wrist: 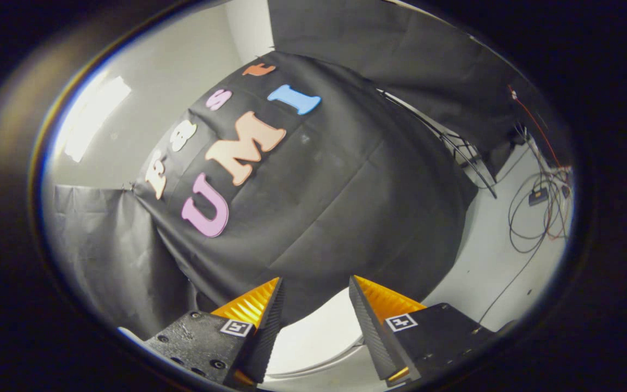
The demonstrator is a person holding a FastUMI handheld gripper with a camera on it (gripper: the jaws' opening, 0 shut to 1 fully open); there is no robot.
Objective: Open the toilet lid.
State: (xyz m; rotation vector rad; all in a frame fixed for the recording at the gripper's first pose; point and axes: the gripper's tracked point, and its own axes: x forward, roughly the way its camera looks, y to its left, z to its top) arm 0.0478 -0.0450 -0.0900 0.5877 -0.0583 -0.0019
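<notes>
My gripper (315, 288) stands open with nothing between its fingers. The white toilet lid (319, 335) lies just beyond and below the fingertips, toward 6 o'clock; I cannot tell whether it is raised. No contact is made, so I judge lifting remains outstanding. Loose cables (536, 218) lie on the floor (487, 261) at 3 o'clock.

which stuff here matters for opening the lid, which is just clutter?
Job: toilet, white, seen between the fingers; gripper, open, holding nothing.
Clutter: cables on the floor, black cloth wall.
</notes>
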